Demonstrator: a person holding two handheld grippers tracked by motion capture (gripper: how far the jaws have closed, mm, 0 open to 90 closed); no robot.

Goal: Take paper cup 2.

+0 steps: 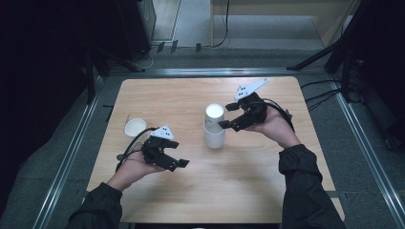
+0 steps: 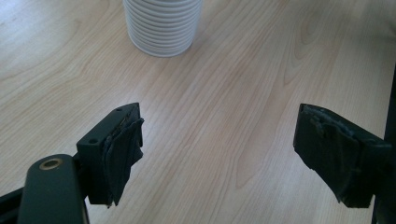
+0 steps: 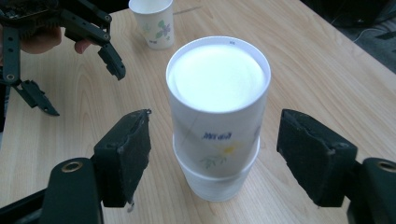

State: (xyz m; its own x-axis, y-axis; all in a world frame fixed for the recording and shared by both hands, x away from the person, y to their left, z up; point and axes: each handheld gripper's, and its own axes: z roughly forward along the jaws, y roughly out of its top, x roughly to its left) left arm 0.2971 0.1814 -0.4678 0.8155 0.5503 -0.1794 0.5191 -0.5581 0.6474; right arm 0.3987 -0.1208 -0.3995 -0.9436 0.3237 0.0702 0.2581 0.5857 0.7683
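Left tool point(image 1: 177, 161) held low at near left, jaws wide apart, nothing between pads point(image 2: 122, 154), pointing right. Left hand point(image 1: 136, 167) cupped under tool body, palm up, dark sleeve point(image 1: 98, 207) entering from bottom edge. Right tool point(image 1: 228, 116) further out at right, pointing left, jaws parted, pads point(image 3: 133, 151) clear of any contact. Right hand point(image 1: 277, 125) wrapped round tool from behind, forearm angled in from bottom right. Cable trailing from each tool. Grey three-cornered plate atop both.
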